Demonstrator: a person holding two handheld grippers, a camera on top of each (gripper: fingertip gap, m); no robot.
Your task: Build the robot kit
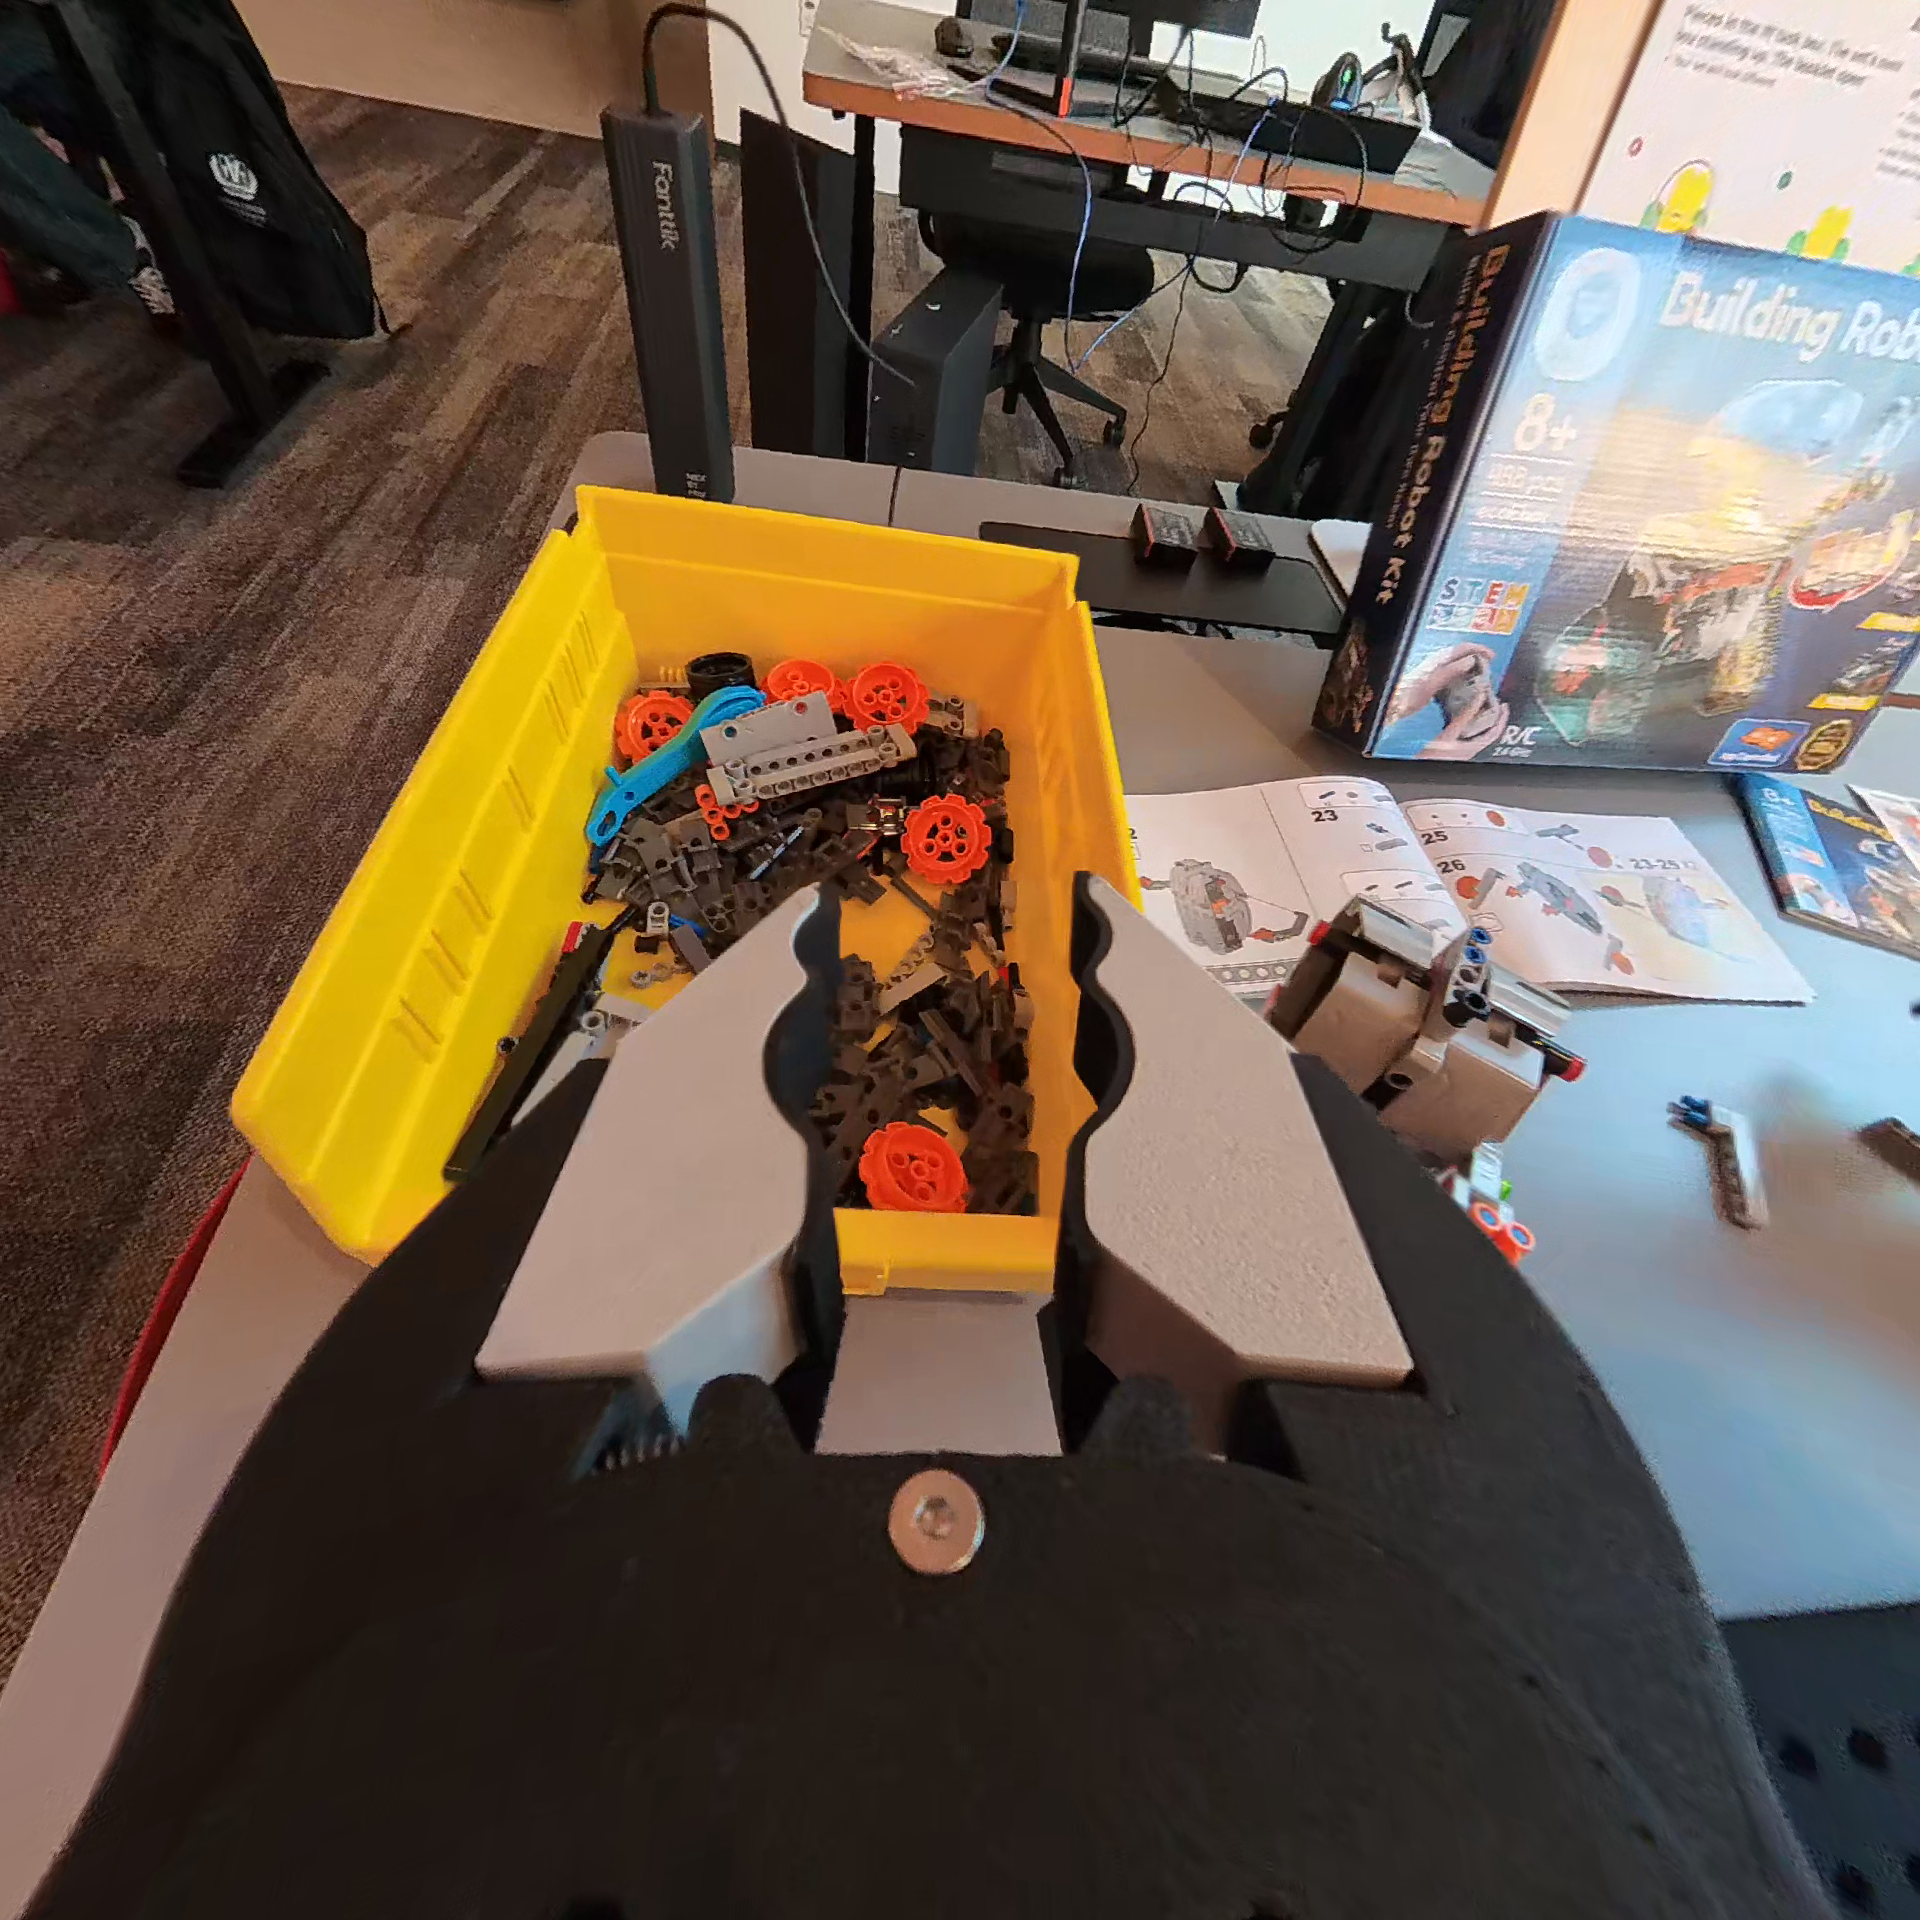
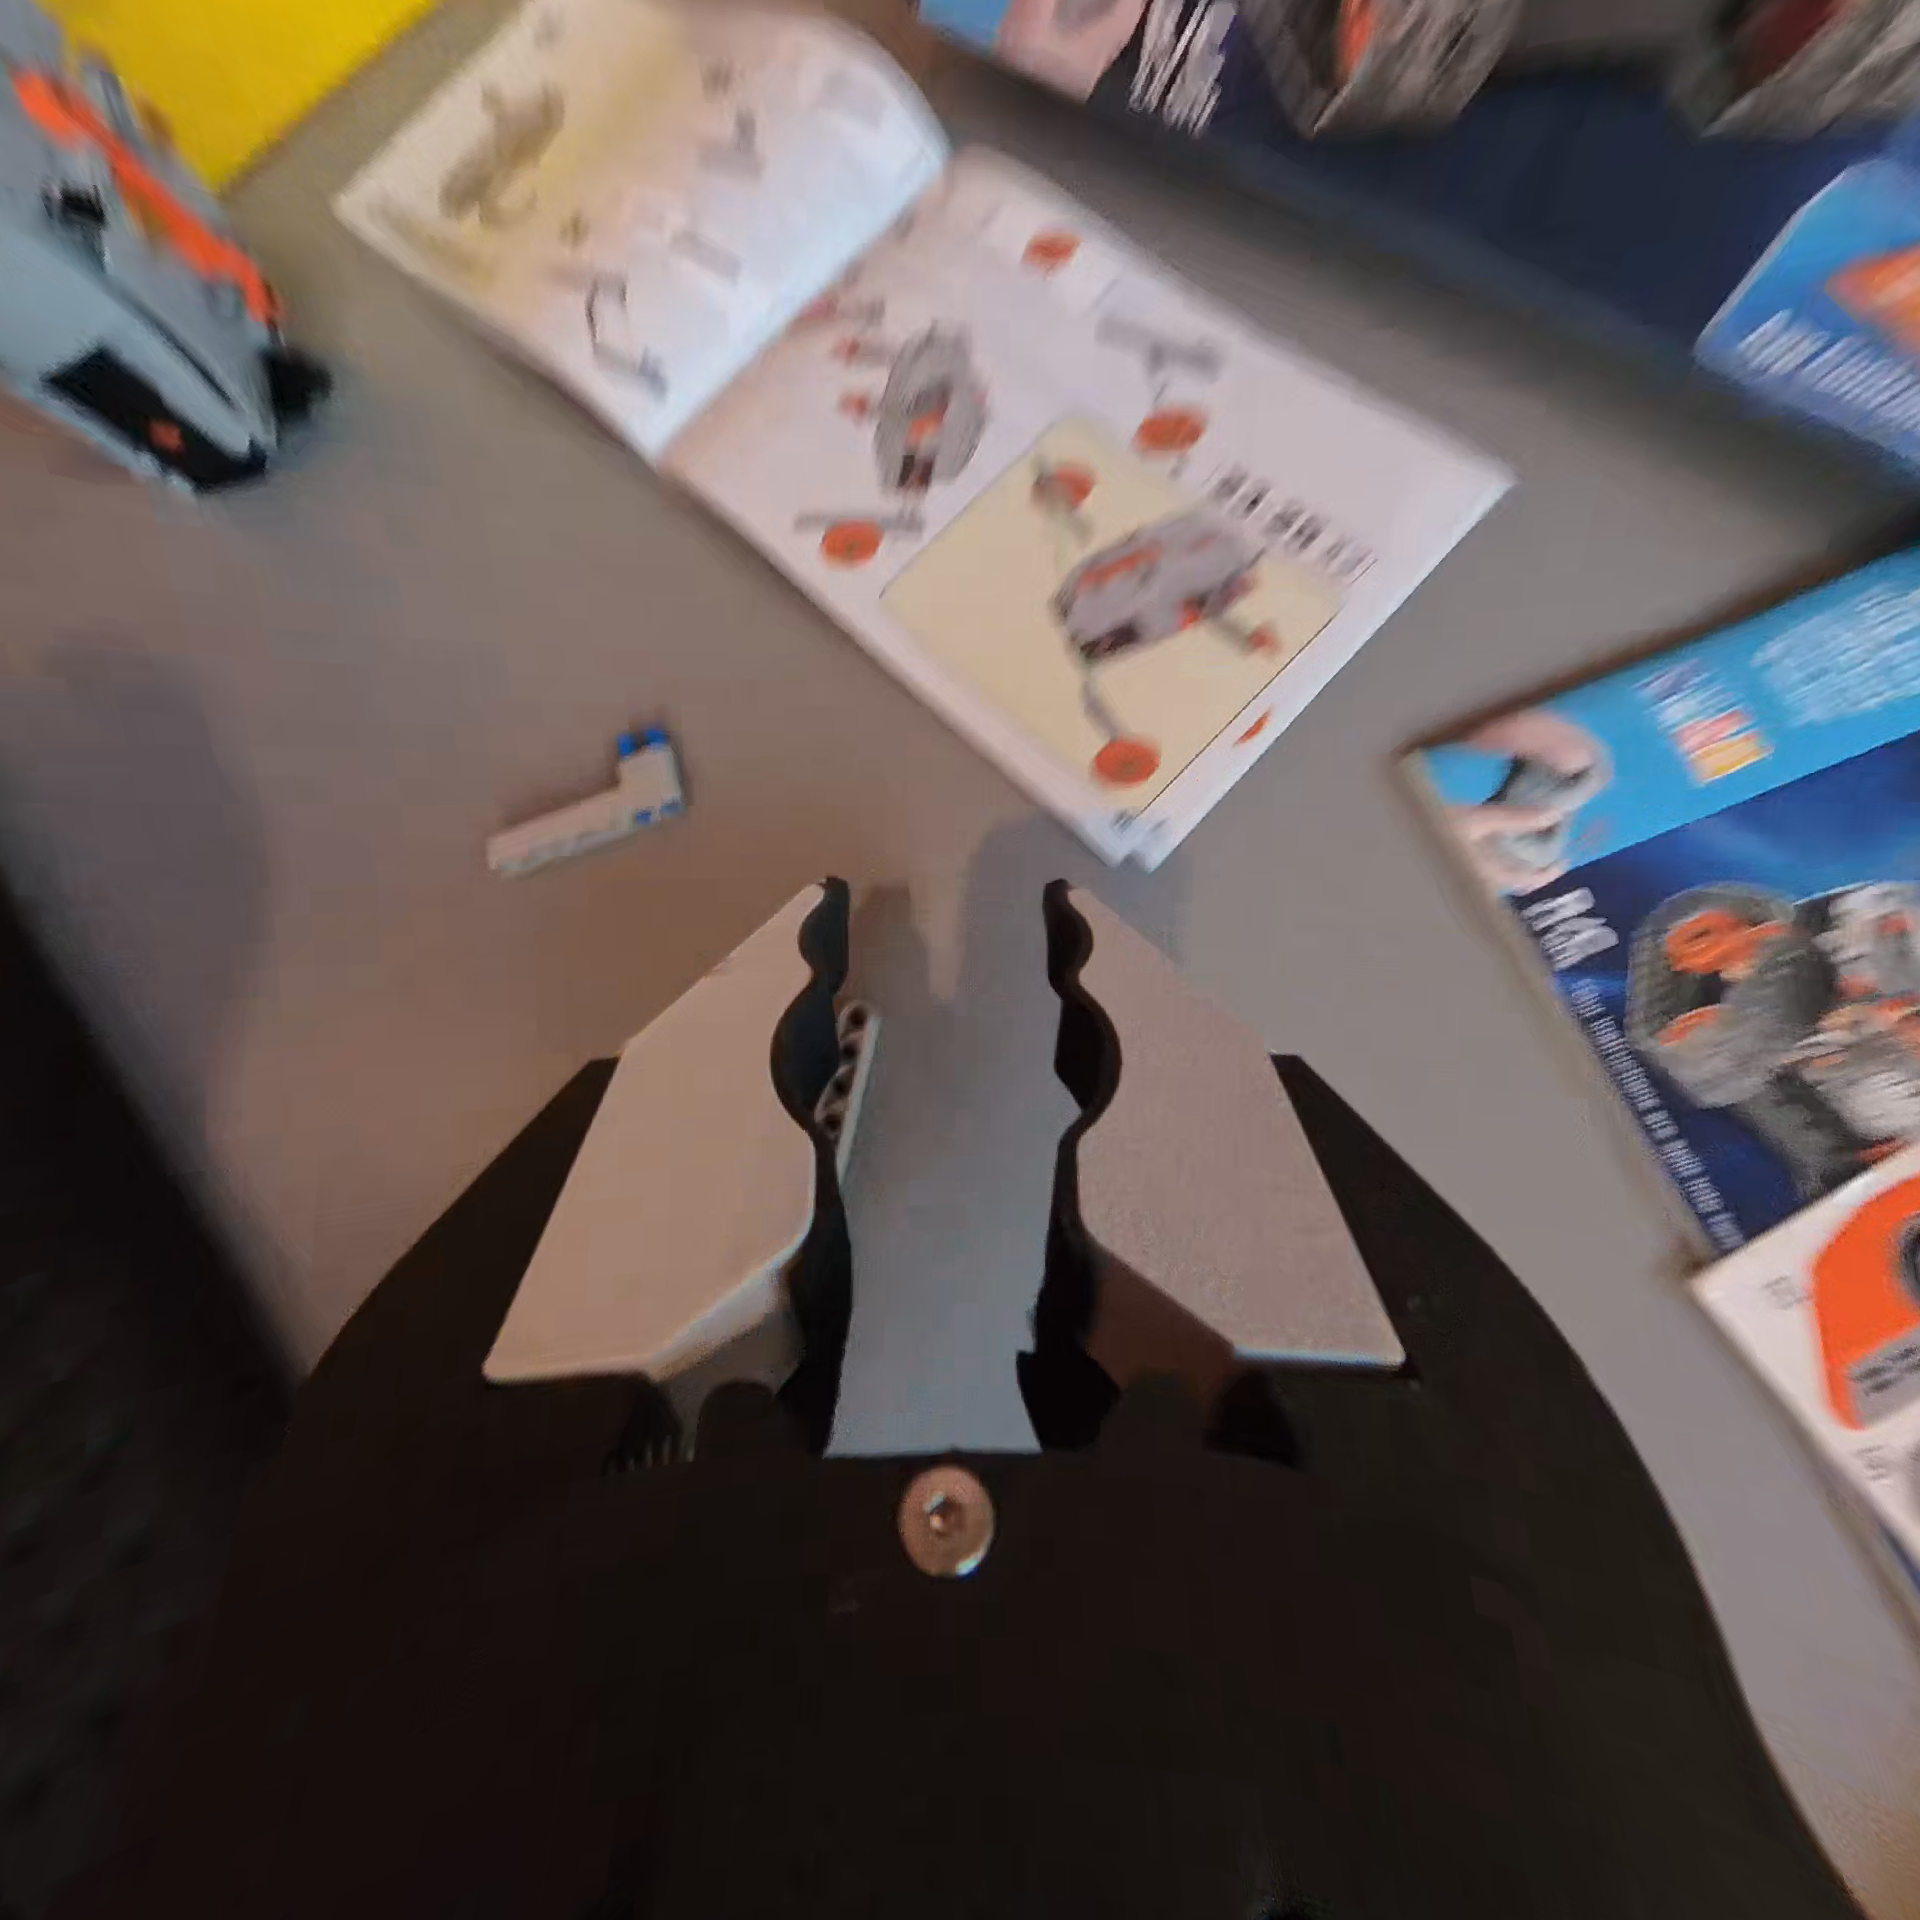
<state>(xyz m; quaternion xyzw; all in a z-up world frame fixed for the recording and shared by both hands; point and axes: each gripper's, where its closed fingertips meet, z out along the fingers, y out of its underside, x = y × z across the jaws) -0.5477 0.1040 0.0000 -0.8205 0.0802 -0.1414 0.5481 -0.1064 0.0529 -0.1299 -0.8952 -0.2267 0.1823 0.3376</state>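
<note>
My left gripper [image 1: 951, 914] is open and empty, held above a yellow bin [image 1: 436, 935] full of dark, grey and orange building parts [image 1: 940, 836]. A part-built grey model [image 1: 1423, 1018] stands on the grey table just right of the bin. My right gripper [image 2: 945, 894] is open over the grey table; the view is blurred. A grey beam with holes [image 2: 850, 1070] lies on the table right beside its left finger [image 2: 707, 1122]. A small grey piece with blue pins [image 2: 592, 810] lies ahead to the left. The model also shows in the right wrist view [image 2: 135, 312].
An open instruction booklet [image 1: 1455, 883] [image 2: 935, 436] lies beyond both grippers. A big printed kit box [image 1: 1662, 499] stands at the back right. Leaflets [image 2: 1714, 883] lie on the right. Loose small pieces [image 1: 1730, 1153] lie on the table. A dark upright bar [image 1: 670, 312] stands behind the bin.
</note>
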